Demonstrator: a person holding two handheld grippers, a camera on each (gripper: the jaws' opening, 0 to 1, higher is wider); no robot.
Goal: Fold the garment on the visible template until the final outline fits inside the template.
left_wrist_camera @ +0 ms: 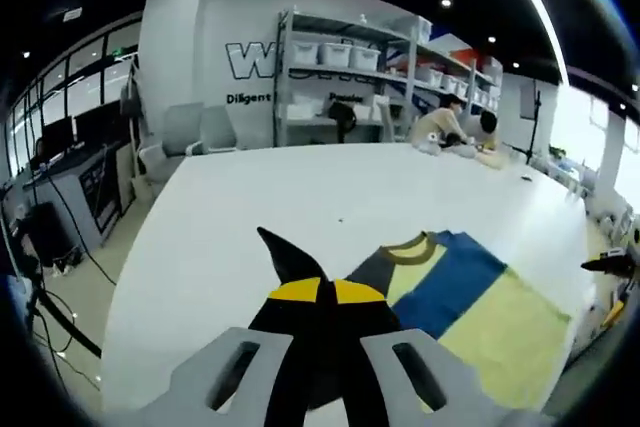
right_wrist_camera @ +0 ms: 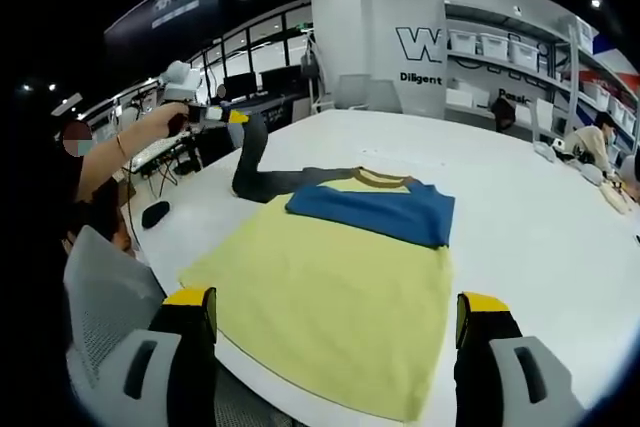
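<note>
Up close, the left gripper view shows the left tongs [left_wrist_camera: 321,292] pinched together on a dark grey sleeve [left_wrist_camera: 290,259], yellow tips touching, the cloth rising to a point above them. Beyond them the shirt [left_wrist_camera: 470,297] lies on the white desk [left_wrist_camera: 300,187], its tan collar [left_wrist_camera: 405,247] nearest the tongs, then the blue band, then the pale yellow body running off toward the lower right edge of the desk.

From the right gripper view, the same shirt [right_wrist_camera: 340,277] is seen from its hem end: the yellow body is closest, the blue band [right_wrist_camera: 375,209] lies across it, and the collar [right_wrist_camera: 380,179] points away toward the far side of the desk [right_wrist_camera: 520,217]. Its long axis runs from the near edge toward the far wall. This view also shows the sleeve [right_wrist_camera: 250,162] pulled up off the desk at the shirt's far left, held by the left tongs [right_wrist_camera: 236,118] in a person's hand [right_wrist_camera: 170,119].

The right tongs [right_wrist_camera: 335,319] stand wide open, one tip at each side of the yellow hem, holding nothing.

Behind the desk stand shelves [left_wrist_camera: 340,87] with white bins, and people [left_wrist_camera: 455,127] sit at the far end.
</note>
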